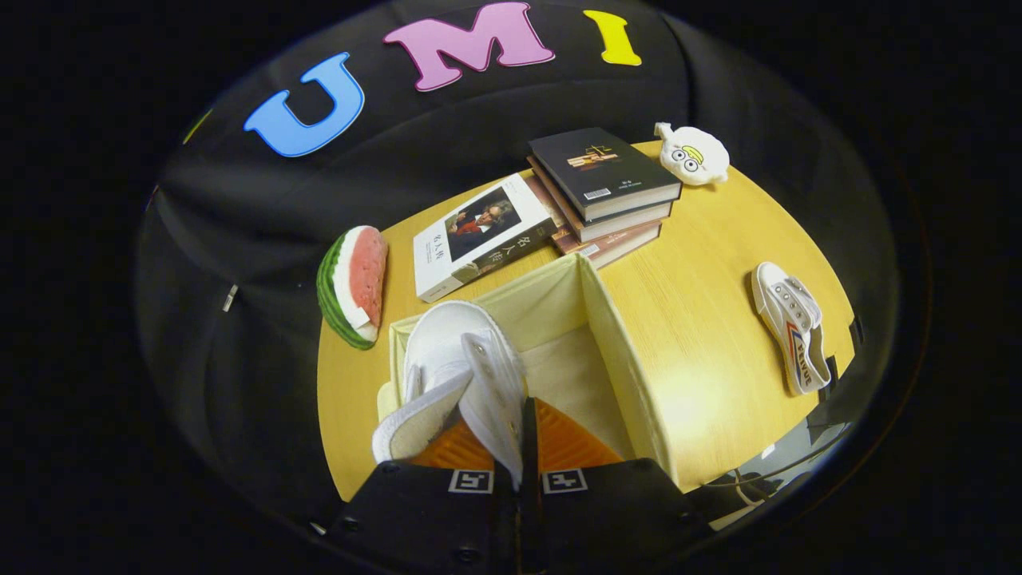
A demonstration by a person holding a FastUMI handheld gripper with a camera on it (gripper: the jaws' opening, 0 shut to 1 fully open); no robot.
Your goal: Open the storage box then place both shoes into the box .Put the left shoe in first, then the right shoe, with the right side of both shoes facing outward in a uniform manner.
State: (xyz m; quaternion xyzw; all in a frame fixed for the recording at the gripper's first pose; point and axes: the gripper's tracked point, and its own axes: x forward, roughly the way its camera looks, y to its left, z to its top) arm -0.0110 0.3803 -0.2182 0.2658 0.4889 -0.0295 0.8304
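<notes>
White canvas shoe (467, 375): gripped by its upper edge, held above the open storage box, toe pointing away from the gripper
Gripper (523, 447): fingers drawn narrow, both pressed on the thin canvas wall of the held shoe
Storage box (607, 335): pale cream fabric, open at the top, set on the surface just ahead of the fingers; its inner floor is seen beyond the held shoe
Second shoe (790, 323): white with red and blue side stripes, lying on the surface well apart from the box, to its right
Surface (703, 263): light wood, rounded
Book stack (603, 192): beyond the box, a single book (479, 235) just beside it
Watermelon slice (351, 283): left of the box
Plush toy (693, 154): beyond the stack
</notes>
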